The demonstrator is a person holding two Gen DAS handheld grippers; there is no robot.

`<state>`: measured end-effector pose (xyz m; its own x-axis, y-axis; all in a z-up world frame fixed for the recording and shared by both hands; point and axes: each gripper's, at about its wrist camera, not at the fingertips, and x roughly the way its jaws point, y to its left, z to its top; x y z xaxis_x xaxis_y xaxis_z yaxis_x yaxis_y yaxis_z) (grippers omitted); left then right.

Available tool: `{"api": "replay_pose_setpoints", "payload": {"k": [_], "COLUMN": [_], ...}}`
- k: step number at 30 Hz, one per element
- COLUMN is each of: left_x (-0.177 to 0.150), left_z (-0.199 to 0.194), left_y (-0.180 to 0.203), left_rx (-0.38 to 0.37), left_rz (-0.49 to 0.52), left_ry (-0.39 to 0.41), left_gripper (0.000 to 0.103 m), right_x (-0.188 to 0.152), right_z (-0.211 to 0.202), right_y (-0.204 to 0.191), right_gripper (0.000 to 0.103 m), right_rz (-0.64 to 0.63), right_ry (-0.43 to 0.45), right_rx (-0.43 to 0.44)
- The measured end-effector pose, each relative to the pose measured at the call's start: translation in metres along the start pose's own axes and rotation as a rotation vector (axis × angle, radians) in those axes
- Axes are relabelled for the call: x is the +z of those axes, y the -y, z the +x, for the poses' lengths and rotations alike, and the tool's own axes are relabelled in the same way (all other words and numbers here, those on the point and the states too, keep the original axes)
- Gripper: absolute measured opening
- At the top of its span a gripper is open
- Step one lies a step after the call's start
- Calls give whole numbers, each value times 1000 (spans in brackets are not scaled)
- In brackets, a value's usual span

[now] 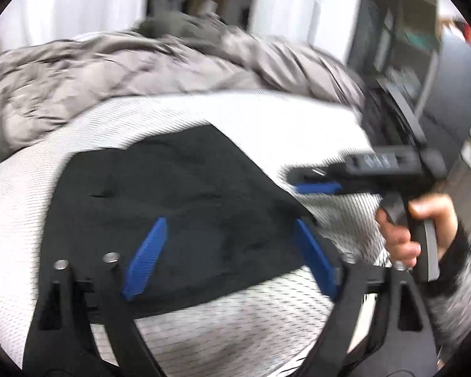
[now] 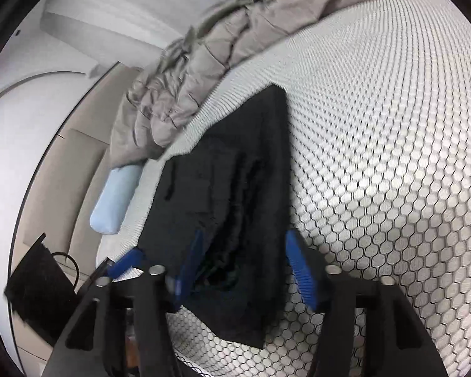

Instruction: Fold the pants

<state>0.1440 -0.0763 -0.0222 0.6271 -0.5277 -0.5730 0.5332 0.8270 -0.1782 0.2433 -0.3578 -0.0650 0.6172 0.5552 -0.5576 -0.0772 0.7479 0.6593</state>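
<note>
The black pants (image 1: 185,201) lie folded into a compact block on the white mesh mattress (image 1: 241,330). My left gripper (image 1: 229,235) is open just above the near part of the pants, holding nothing. My right gripper (image 1: 304,182) shows in the left wrist view at the right, held by a hand, its tips beside the pants' right edge; its opening is unclear there. In the right wrist view the right gripper (image 2: 245,251) is open over the near end of the pants (image 2: 235,172), empty. The left gripper's blue fingertip (image 2: 125,262) shows at the lower left of that view.
A rumpled grey quilt (image 1: 110,75) lies along the far side of the mattress (image 2: 392,157). A light blue pillow (image 2: 116,201) sits at the mattress edge. A dark office chair (image 1: 398,116) stands at the right. White curtains hang behind.
</note>
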Motion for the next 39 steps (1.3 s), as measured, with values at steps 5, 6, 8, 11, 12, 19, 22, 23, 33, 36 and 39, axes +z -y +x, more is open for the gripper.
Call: {"api": "replay_pose_setpoints", "payload": {"k": [5,6,8,11,12,19,22,23,33,36,39], "left_x": [-1,-3,-11,-26,-30,-51,-57,-58,-61,-56,-44], "left_z": [-25,-25,-26,-17,-14,-8,-1,1,26,22,29], "left_y": [-86,-105,-132,-167,-177,-205,-208,-208,-199,-186,-188], "left_rx": [141,176,204,237,244,242,216,204,7,41,37], "left_rz": [-161,-202,-259,-322,-343,-399,-408,-414,-486,-437,-449], "left_ry": [41,35,15,-52,-75,-140,-163,-171,-203,-178,-168], "left_gripper": [89,89,90,89,89,90,90,90,36,29,26], "right_x": [-3,-7,-13,-22,-24,-21,-28,-30,-9,1,17], "right_z": [-13,-11,7,36,47,18,23,28,9,30,42], "right_y": [-30,-36,-44,-40,-37,-52,-39,-32,-8,8,0], "right_gripper": [59,59,59,59,58,10,14,16,72,36,15], "right_rz": [-122,-143,-162,-146,-143,-194,-186,-186,-74,-12,-9], "right_ry": [47,31,-62,-171,-190,-101,-155,-175,-54,-100,-79], "right_rx": [12,27,59,12,-25,-21,-109,-141,-117,-77,-42]}}
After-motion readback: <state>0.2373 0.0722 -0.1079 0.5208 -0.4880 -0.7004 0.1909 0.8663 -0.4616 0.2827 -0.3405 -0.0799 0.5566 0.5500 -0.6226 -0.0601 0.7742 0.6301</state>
